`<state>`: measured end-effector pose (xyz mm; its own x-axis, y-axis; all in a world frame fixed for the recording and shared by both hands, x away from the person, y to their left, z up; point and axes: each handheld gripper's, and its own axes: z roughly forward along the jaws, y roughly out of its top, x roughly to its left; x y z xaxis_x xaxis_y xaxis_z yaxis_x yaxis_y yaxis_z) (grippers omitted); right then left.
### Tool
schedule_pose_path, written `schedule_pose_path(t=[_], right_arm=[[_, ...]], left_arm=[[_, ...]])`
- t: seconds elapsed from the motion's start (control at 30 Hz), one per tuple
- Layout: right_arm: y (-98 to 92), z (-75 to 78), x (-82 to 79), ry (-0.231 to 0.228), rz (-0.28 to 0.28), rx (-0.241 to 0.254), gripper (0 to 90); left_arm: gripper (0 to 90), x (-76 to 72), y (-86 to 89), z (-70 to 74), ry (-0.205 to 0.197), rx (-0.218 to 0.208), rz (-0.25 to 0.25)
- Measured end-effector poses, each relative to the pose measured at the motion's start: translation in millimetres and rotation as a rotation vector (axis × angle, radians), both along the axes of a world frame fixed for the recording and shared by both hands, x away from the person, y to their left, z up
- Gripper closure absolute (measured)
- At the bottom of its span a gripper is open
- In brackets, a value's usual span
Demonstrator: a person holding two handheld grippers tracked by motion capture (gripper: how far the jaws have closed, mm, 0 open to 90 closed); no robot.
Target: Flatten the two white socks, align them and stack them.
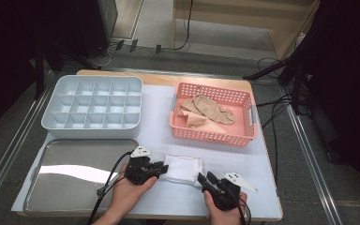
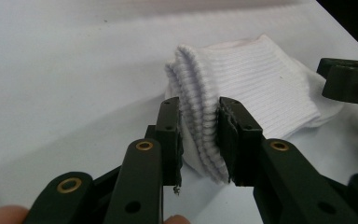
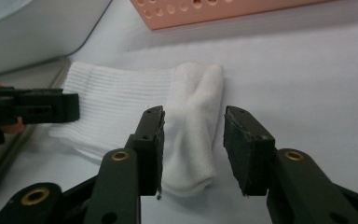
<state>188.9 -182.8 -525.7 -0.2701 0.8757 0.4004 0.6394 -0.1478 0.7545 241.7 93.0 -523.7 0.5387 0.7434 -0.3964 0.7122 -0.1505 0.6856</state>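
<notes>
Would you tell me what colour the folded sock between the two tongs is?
White, with a ribbed cuff; the sock shows best in the left gripper view.

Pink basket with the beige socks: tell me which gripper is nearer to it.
Right. The right gripper sits at the white sock's near right end, below the pink basket. The left gripper clamps the sock's left end, beside the metal tray.

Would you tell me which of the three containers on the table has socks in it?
The pink basket: beige socks lie inside, unlike the grey divided box or metal tray.
</notes>
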Motion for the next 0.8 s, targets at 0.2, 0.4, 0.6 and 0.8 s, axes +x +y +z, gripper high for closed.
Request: schedule_pose_path(t=[0.2, 0.4, 0.6, 0.8], right_arm=[[6.8, -10.8, 1.0, 0.062, -0.008, 0.003, 79.8], [2.7, -9.7, 3.6, 0.052, -0.017, 0.013, 82.6], [22.4, 12.7, -5.0, -0.114, 0.026, -0.133, 82.4], [48.1, 26.2, -13.4, -0.211, 0.102, -0.237, 82.0]], left_arm=[[70.4, -0.2, 0.7, -0.1, 0.004, 0.003, 0.002], [73.2, -1.4, -3.0, -0.1, 0.013, -0.009, 0.005], [74.5, -1.4, -1.3, 1.9, 0.015, 0.0, 0.009], [75.0, -1.8, -2.0, 1.4, 0.012, -0.004, 0.014]])
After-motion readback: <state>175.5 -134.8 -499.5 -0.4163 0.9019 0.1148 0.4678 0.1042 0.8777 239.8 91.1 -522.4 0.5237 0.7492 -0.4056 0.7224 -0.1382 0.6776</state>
